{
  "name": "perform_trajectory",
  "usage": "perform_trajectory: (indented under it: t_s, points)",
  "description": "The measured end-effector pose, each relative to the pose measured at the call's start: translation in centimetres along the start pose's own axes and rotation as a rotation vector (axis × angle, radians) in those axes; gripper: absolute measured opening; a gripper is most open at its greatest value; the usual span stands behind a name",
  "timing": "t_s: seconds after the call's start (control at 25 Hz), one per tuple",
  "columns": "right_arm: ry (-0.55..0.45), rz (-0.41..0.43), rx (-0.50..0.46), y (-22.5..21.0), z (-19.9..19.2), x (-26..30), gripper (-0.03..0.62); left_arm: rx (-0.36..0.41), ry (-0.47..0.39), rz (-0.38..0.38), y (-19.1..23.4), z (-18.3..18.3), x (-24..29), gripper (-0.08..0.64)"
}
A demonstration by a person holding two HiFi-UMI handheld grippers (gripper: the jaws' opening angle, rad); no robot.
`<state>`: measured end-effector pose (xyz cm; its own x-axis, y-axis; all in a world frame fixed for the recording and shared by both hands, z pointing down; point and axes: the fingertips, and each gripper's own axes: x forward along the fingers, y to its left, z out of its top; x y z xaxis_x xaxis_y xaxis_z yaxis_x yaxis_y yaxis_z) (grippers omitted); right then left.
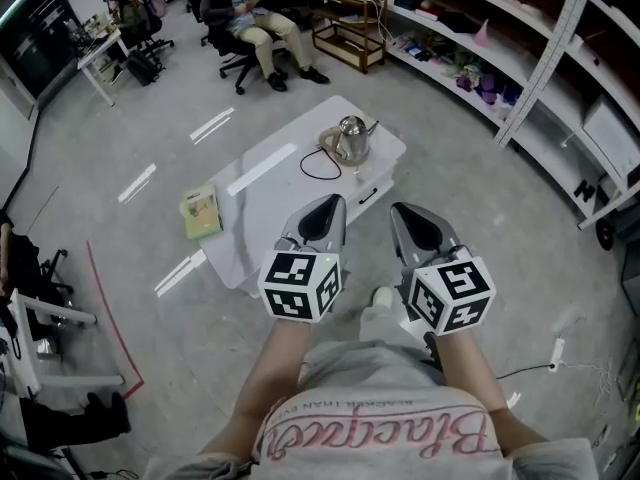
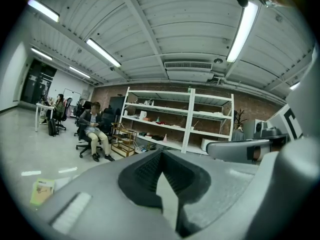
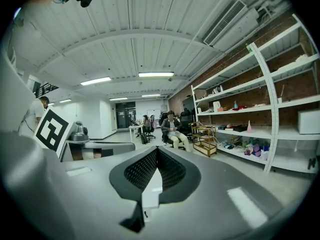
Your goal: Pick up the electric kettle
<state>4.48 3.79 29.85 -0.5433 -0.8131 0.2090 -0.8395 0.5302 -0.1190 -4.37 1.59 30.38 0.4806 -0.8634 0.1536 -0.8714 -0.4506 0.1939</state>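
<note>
Standing just short of a low white bench (image 1: 262, 206), the person holds the left gripper (image 1: 334, 201) and the right gripper (image 1: 401, 209) out nearly level and side by side, both pointing toward twelve o'clock. The left gripper has its jaws pressed together at the tips with nothing between them; its own camera shows only the dark ribbed pads meeting in a narrow V. The right gripper is the same: jaws closed on each other and empty. Each carries its marker cube at the end nearest the person's body, and bare forearms run back from the cubes to a grey shirt (image 1: 380, 368). The electric kettle (image 1: 350, 138), a shiny steel one with a thin spout, stands upright on the bench top toward the far right corner, at roughly twelve o'clock from the left gripper and well apart from both. A black cord (image 1: 318, 164) loops on the bench just beside the kettle, at its seven o'clock. At about ten o'clock from the left gripper a greenish book (image 1: 201, 212) lies flat by the bench's left edge; whether it rests on the bench or on the floor I cannot tell. Beyond the bench, around eleven o'clock, a seated person (image 1: 262, 36) occupies an office chair, and a wooden trolley (image 1: 347, 30) stands near them at twelve o'clock. White shelving (image 1: 520, 23) with small things on it curves along the wall from one o'clock round to three o'clock.
</note>
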Motion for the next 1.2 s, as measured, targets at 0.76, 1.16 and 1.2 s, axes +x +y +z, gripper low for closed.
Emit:
perform_trajectory:
  t_s: [0.76, 1.16, 1.2]
  points:
    - [0.042, 0.079, 0.066, -17.4, 3.6, 12.4, 0.023, -0.040, 0.013, 0.130, 2.7, 1.7, 18.6, 0.004]
    - [0.095, 0.145, 0.090, -18.8, 3.0, 17.7, 0.023, -0.070, 0.007, 0.192, 6.5, 1.2, 21.7, 0.004]
    - [0.091, 0.156, 0.080, -18.8, 3.2, 18.3, 0.022, -0.064, -0.006, 0.196, 7.0, 1.5, 22.0, 0.004]
